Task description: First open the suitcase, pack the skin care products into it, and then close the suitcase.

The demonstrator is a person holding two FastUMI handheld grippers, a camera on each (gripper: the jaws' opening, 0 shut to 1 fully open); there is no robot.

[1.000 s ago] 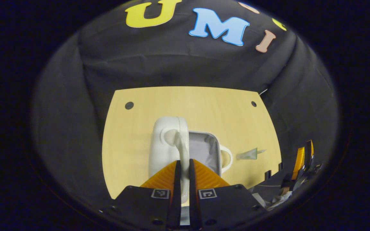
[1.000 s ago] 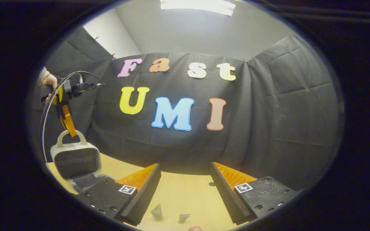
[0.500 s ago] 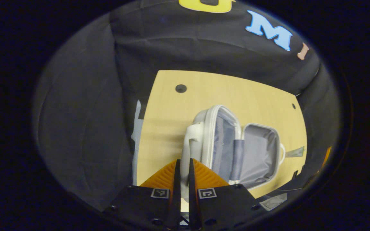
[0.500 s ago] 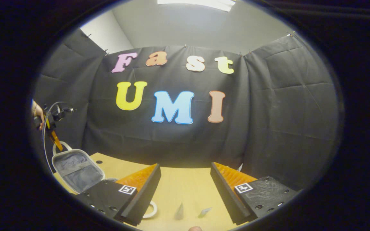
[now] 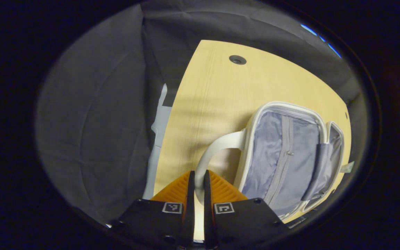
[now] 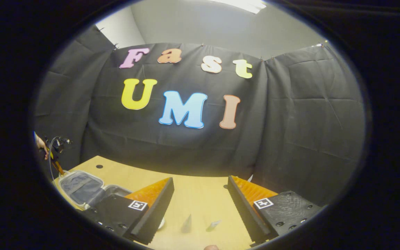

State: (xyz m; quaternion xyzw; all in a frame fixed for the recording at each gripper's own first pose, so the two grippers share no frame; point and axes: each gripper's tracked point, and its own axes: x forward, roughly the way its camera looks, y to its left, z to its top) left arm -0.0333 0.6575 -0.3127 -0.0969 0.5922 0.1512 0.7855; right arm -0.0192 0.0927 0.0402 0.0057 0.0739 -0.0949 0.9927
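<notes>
The white suitcase lies open on the wooden table, its grey zipped lining facing up. My left gripper is shut on the white handle of the lid, low over the table. In the right gripper view the open suitcase sits at the far left, with the left gripper and a hand above it. My right gripper is open with nothing between its fingers. Two small skin care tubes lie on the table just below it. One tube's tip peeks past the suitcase.
The table has a round cable hole near its far edge. Black cloth walls close in on the left and the back. A pale strip runs down beside the table's left edge.
The left gripper has swung the lid by its handle from upright down towards the table, so the suitcase now lies wide open. The right gripper has stayed open over the tubes.
</notes>
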